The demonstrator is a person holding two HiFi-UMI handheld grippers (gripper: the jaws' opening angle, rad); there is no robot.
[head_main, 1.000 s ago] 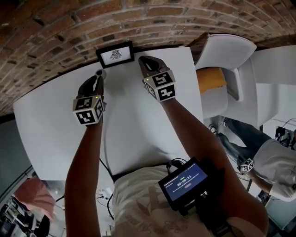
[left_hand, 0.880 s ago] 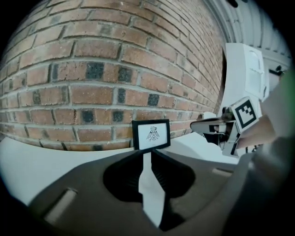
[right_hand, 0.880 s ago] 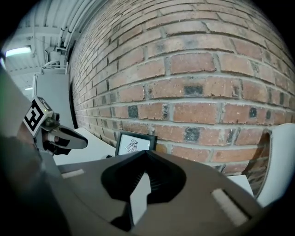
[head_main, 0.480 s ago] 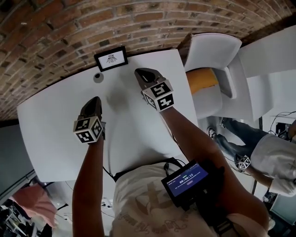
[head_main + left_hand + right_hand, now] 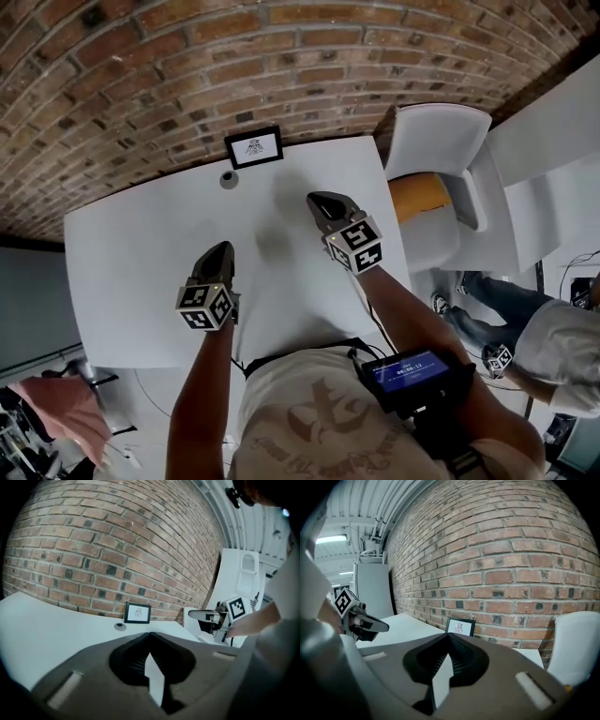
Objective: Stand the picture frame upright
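1. The picture frame point(image 5: 254, 147) stands upright at the far edge of the white table point(image 5: 131, 244), its print facing the person, close to the brick wall point(image 5: 187, 75). The task looks done to me.
2. The left gripper point(image 5: 217, 255) has its jaws pressed together with nothing between them. The right gripper point(image 5: 325, 203) is the same, tips meeting on empty air. Both hover over the tabletop well apart from the frame.
3. The frame toppling is the risk I see. I cannot tell whether it rests on its own stand or leans on the wall, so a bump to the table or a careless sweep of an arm could drop it flat or off the back edge.
4. A small round disc point(image 5: 229, 178) lies near the frame on its left. If knocked, it could slide into the frame's foot.
5. The tabletop is smooth, plain and otherwise bare.
6. To the right stands a white chair point(image 5: 441, 141) with an orange cushion point(image 5: 417, 194). Another person point(image 5: 562, 347) sits beyond it.
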